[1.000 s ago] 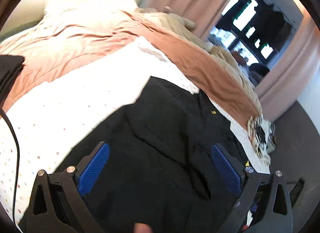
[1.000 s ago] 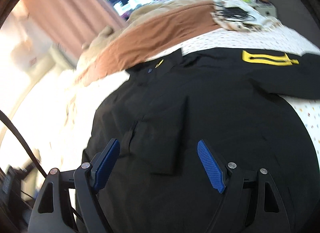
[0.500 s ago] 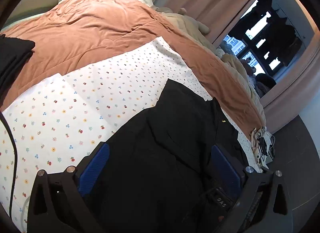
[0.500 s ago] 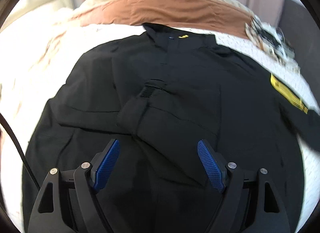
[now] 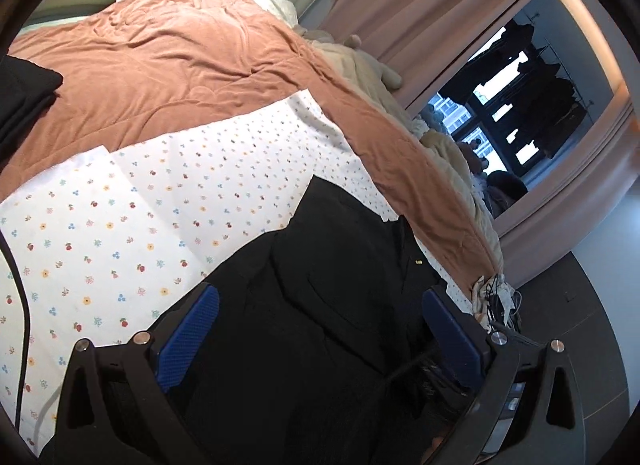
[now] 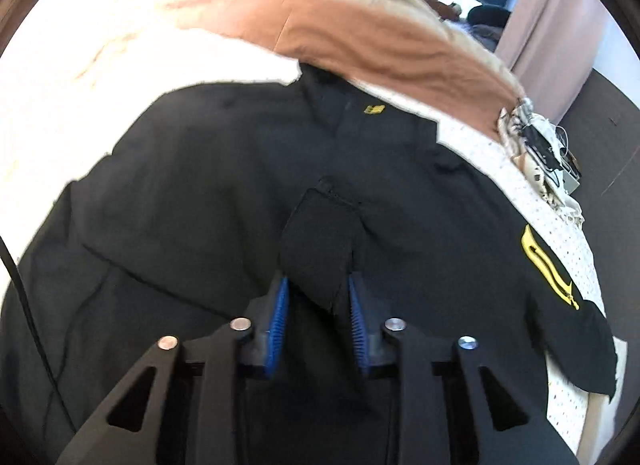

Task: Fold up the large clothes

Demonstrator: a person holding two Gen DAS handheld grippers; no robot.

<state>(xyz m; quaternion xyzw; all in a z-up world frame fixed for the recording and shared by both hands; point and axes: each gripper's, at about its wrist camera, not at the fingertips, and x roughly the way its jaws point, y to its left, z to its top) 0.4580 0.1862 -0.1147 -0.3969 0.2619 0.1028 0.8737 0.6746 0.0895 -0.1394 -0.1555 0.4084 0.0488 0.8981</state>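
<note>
Black jacket (image 6: 208, 201) cuff pinched as right hand-held gripper (image 6: 318, 289) just closed, angled down; left hand-held gripper (image 5: 320, 317) spread, released.

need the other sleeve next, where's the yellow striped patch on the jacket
In the right wrist view the yellow patch sits far right on the black jacket, on the sleeve lying over the dotted sheet.

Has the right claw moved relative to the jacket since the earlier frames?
Yes. The right claw has come in toward the black jacket's folded sleeve cuff; its jaws have just been closing, and now pinch that cuff.
</note>
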